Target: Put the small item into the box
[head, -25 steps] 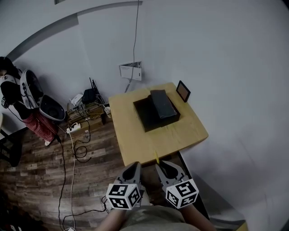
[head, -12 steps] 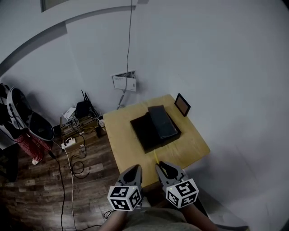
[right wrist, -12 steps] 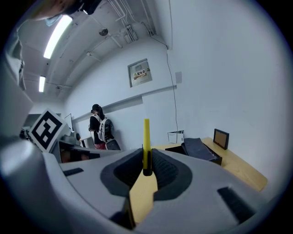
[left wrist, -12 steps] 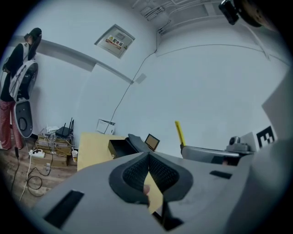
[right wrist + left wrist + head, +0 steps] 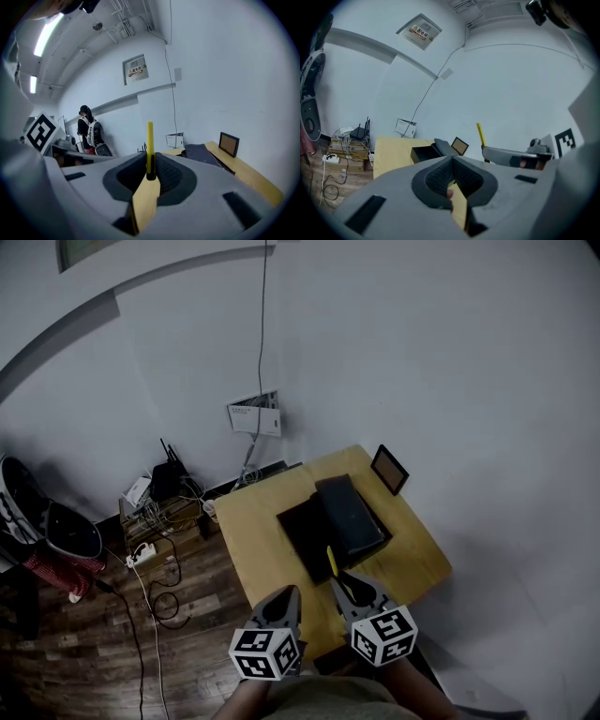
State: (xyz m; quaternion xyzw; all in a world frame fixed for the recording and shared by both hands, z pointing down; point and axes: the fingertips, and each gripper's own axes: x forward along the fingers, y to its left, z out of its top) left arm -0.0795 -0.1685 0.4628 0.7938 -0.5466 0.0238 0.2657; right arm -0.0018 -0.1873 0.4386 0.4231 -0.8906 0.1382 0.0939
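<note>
A thin yellow stick (image 5: 331, 562) stands up from my right gripper (image 5: 349, 589), which is shut on its lower end; the same stick (image 5: 150, 143) rises between the dark pads in the right gripper view. The black box (image 5: 314, 531) lies open on the wooden table (image 5: 253, 521), its lid (image 5: 352, 517) leaning along the right side. The stick's tip overlaps the box's near edge in the head view. My left gripper (image 5: 284, 607) hangs beside the right one at the table's near edge, jaws together with nothing in them. In the left gripper view, box (image 5: 423, 152) and stick (image 5: 480, 134) lie ahead.
A small framed picture (image 5: 390, 470) stands at the table's far right corner. A white panel (image 5: 254, 415) hangs on the wall behind. Routers, a power strip and cables (image 5: 150, 512) clutter the wooden floor on the left. A person (image 5: 89, 133) stands far off.
Both grippers have moved forward from in front of the table to over its near edge. The yellow stick's tip now reaches the box. The table sits closer in the head view.
</note>
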